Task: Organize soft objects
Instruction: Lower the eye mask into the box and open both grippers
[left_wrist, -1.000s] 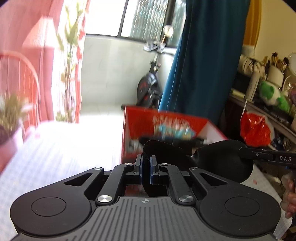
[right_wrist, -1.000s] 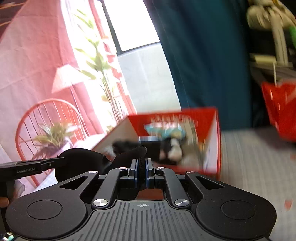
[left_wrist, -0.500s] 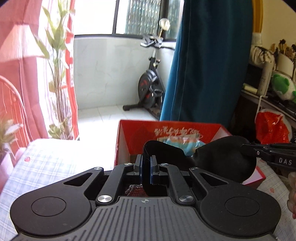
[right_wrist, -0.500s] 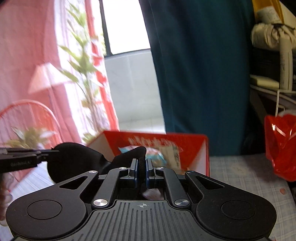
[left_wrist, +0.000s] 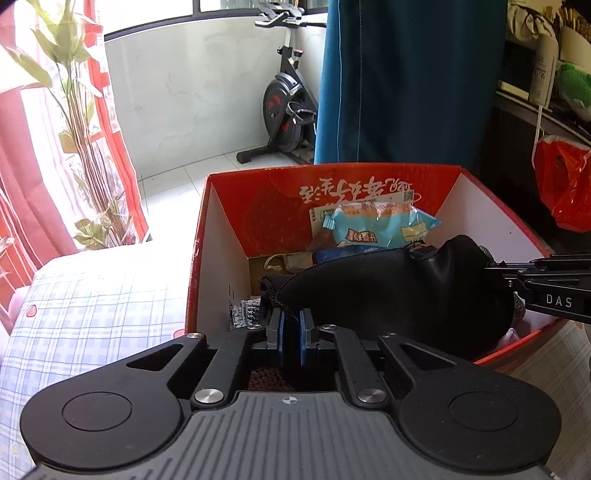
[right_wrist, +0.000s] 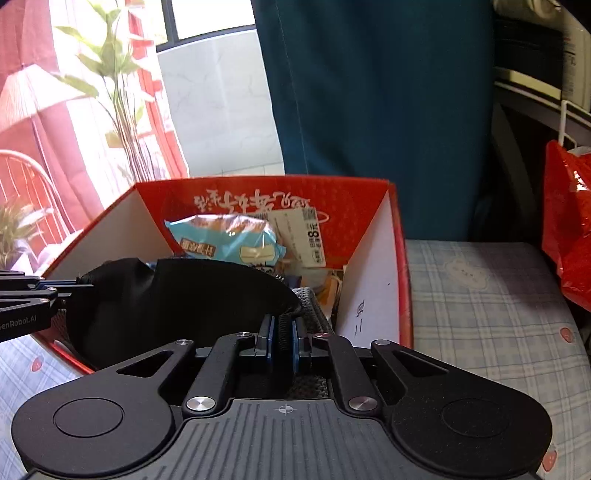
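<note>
A black soft pad (left_wrist: 399, 291) hangs stretched between my two grippers, over the near part of an open red cardboard box (left_wrist: 258, 184). My left gripper (left_wrist: 290, 328) is shut on one edge of the pad. My right gripper (right_wrist: 282, 332) is shut on the other edge, and the pad (right_wrist: 177, 295) spreads to its left. The box (right_wrist: 399, 258) holds a light-blue snack bag (left_wrist: 376, 225), also in the right wrist view (right_wrist: 225, 240), and other small items. The other gripper shows at each view's side edge.
The box stands on a blue-and-white checked cloth (right_wrist: 480, 295). A red plastic bag (right_wrist: 569, 229) hangs to the right. A teal curtain (left_wrist: 406, 74) and an exercise bike (left_wrist: 288, 107) are behind. A plant and red curtain (left_wrist: 74, 110) are to the left.
Both grippers have moved forward and down with the black pad, which now hangs lower over the box; the views tilted down toward the box's inside.
</note>
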